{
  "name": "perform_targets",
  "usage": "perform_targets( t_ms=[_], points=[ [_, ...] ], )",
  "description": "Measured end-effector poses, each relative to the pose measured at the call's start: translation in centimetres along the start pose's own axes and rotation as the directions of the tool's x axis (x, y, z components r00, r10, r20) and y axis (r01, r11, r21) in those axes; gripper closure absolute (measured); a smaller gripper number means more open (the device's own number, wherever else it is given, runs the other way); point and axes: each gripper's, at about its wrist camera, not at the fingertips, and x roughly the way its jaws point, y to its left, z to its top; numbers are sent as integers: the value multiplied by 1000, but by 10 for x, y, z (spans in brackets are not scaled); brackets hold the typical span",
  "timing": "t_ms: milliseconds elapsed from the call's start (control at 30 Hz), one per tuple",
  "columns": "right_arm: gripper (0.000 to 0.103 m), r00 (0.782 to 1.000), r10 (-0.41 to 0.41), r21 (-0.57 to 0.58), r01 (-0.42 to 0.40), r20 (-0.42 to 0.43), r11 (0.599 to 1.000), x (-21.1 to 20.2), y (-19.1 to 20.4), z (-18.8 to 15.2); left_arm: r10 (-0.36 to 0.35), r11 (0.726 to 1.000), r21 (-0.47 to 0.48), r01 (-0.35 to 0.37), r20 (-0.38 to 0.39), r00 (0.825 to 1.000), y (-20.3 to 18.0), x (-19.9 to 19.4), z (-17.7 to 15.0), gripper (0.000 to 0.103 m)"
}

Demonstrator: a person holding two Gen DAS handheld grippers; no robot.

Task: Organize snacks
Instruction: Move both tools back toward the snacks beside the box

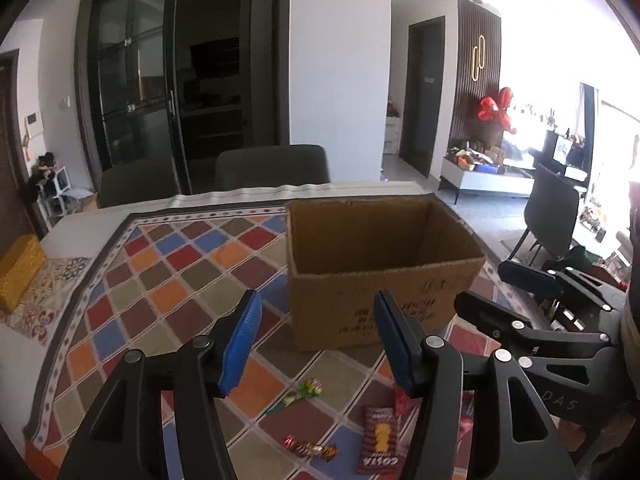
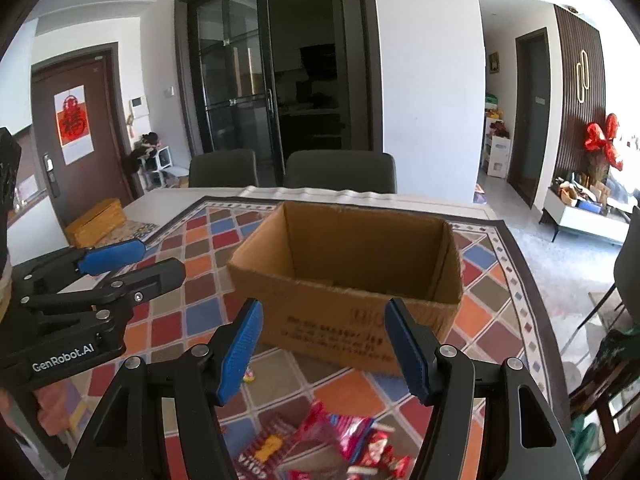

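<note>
Snacks (image 2: 320, 444) near the table's front edge, before the cardboard box (image 2: 348, 280) (both tools (image 1: 316, 344) (image 2: 324, 348) released, nothing between their pads).

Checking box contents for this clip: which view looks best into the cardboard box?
The right wrist view: it looks down into the cardboard box, showing the inner walls and some of the floor. The left wrist view shows the box from lower, so only its inner walls and printed front appear.
</note>
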Motion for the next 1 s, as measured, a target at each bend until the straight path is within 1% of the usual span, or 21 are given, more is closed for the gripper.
perform_targets(
  t_ms=[100,267,400,633,800,900,1000],
  points=[
    [39,1000,7,3,-7,-8,1000,-3,5,-8,-9,1000,3,9,-13,1000,2,-5,-14,45],
    [39,1000,2,18,-1,-30,1000,-8,8,-28,-4,1000,19,5,-22,1000,0,-13,-40,45],
    [39,999,-10,-1,10,-50,1000,-13,16,-45,0,1000,12,0,-29,1000,-1,-19,-60,45],
    [39,998,-18,-36,16,-56,999,-21,27,-74,37,999,-9,-37,-37,999,0,-25,-98,45],
    [39,998,-50,-110,47,-23,993,-24,34,-93,66,997,-36,-68,-61,996,2,-21,-120,45],
    [39,999,-47,-146,44,-18,988,-23,38,-100,98,994,-40,-100,-60,993,1,-20,-131,45],
    [36,999,-49,-169,44,-23,985,-18,39,-107,109,992,-62,-114,-78,991,3,-14,-137,45]
  ],
)
